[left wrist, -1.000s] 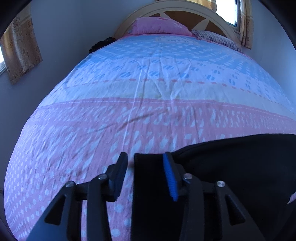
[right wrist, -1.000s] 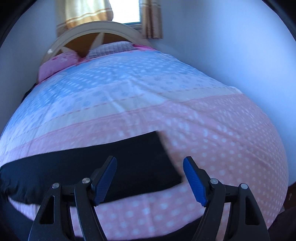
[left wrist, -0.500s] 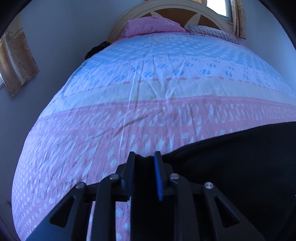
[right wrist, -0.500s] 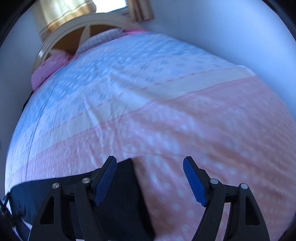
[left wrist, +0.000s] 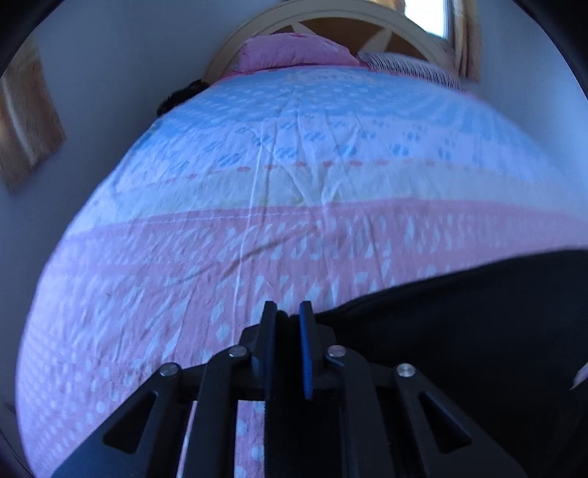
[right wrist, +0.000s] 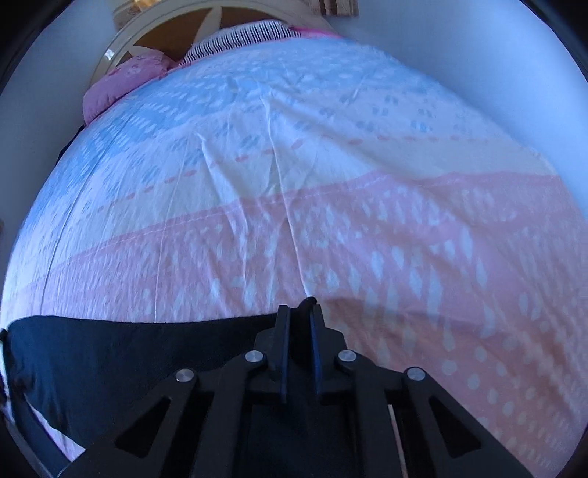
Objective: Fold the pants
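My left gripper point(left wrist: 284, 323) and right gripper point(right wrist: 299, 318) are each pinching an end of the black pants point(right wrist: 121, 360) (lower frame, on the bedspread point(left wrist: 257, 228)), so I'm ready to lift and fold.

We see matt black cloth pants point(left wrist: 459, 331), soft and smooth. The bed sheet point(left wrist: 257, 239) is thin creased cotton-like cloth, matt. Both grippers point(left wrist: 284, 318) point(right wrist: 298, 318) look like matt black plastic with shiny metal screws. The headboard point(right wrist: 161, 33) looks like glossy painted wood.
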### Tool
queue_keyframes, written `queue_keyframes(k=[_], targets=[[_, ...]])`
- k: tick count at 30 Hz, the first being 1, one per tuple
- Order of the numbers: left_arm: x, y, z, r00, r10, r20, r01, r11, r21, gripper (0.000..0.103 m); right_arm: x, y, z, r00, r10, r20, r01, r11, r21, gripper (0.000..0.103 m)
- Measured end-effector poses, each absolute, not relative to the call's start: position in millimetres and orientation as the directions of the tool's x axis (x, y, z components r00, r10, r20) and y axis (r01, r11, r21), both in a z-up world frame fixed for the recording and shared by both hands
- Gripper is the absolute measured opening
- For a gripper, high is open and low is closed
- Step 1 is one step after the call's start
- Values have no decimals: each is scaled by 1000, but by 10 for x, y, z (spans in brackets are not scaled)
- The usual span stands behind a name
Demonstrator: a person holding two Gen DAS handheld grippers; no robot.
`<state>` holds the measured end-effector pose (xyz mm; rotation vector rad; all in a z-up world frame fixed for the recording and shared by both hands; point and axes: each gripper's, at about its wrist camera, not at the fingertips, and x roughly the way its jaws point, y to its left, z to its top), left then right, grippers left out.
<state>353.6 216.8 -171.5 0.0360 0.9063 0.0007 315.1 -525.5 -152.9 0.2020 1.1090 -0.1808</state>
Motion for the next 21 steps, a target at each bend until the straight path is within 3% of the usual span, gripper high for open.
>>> queue_keyframes(k=[11,21], targets=[[3053,2307,-1311,727,-64,-683,41,998,-49,11,2566,-5206,-900,616,-71,-784,233,968,95,7],[2565,2431,-1079,788,-131,-601,54,988,-145,11,1785,-5164,-674,693,-53,-719,226,963,146,7]])
